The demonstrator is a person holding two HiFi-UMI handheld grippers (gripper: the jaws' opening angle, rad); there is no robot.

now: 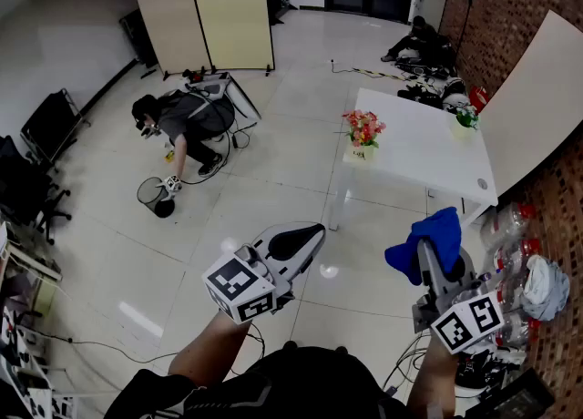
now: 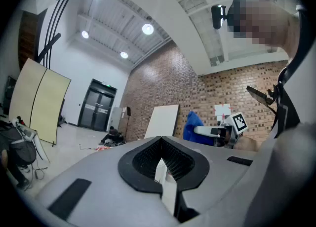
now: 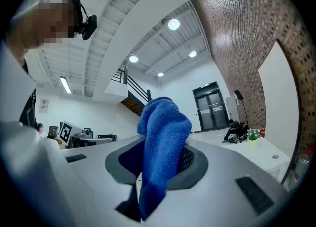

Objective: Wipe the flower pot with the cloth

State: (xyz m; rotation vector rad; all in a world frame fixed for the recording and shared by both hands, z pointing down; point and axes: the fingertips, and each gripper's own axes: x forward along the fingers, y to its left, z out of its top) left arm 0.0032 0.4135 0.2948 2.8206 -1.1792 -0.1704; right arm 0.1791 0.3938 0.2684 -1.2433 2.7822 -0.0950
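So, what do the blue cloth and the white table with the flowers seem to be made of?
Blue cloth: soft matte fabric, probably microfibre or terry; a fine nubby weave shows and it droops in folds. White table: smooth, even top, perhaps laminate or painted board; the look leaves it open.

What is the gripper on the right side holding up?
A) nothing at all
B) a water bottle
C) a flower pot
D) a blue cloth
D: the right gripper has its jaws pinched on a blue cloth, which sticks up out of them in the right gripper view and shows at the gripper's tip in the head view.
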